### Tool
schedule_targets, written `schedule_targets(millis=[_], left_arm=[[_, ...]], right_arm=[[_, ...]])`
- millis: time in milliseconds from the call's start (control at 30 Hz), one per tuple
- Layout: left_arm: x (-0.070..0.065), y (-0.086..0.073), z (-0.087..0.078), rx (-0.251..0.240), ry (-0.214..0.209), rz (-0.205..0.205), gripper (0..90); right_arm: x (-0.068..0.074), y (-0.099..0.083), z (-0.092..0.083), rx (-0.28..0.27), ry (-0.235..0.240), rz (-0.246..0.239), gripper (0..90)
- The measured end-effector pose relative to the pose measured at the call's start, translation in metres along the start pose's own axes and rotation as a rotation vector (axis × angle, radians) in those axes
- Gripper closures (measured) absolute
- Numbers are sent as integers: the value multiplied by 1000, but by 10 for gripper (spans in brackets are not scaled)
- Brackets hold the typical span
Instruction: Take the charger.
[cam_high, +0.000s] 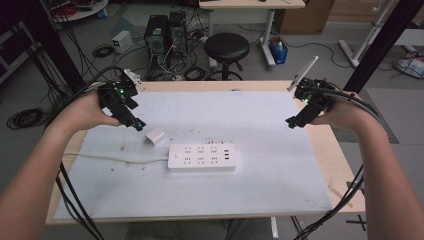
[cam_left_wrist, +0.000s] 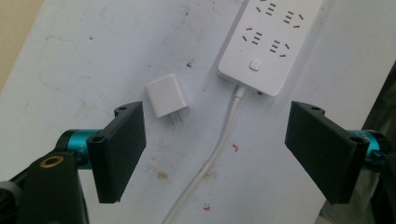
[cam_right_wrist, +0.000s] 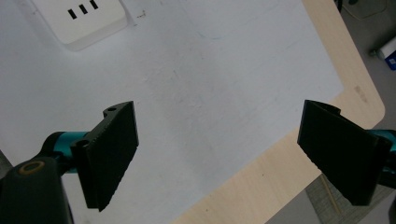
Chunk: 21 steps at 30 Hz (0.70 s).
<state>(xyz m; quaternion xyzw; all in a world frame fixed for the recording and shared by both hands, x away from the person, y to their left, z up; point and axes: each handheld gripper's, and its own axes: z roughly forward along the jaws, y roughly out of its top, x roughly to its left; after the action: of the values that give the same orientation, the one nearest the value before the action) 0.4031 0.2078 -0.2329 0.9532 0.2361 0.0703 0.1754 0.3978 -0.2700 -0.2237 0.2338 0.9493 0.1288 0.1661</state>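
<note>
Two open tools were held above a white-covered surface carrying a power strip and a small charger.

The surface (cam_high: 280, 190), wooden at its edges and covered by a white sheet, was seen from the high view with a white power strip (cam_high: 202, 157) lying flat near its middle, its cord (cam_high: 115, 158) run off toward the left edge. A small white charger (cam_high: 155, 136) was set just beside the strip's near-left corner, apart from it, with its two prongs seen in the left tool's own view pointing toward that tool. The left tool (cam_high: 134, 120) was held over the left part of the sheet, near the charger, its jaws wide apart and empty. The right tool (cam_high: 295, 120) was held over the right part, well apart from the strip, its jaws likewise spread with nothing between them.
</note>
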Motion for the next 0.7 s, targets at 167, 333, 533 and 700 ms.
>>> schedule_targets(millis=[167,333,533,700], left_arm=[[3,0,7,-4,18,-13,205],[5,0,21,23,18,-56,206],[10,0,38,24,14,-78,206],[15,0,68,66,3,-109,209]], right_arm=[[1,-2,4,5,1,9,118],[0,-5,6,-9,5,33,119],[0,-5,9,-1,0,39,118],[0,-8,14,-1,4,42,119]])
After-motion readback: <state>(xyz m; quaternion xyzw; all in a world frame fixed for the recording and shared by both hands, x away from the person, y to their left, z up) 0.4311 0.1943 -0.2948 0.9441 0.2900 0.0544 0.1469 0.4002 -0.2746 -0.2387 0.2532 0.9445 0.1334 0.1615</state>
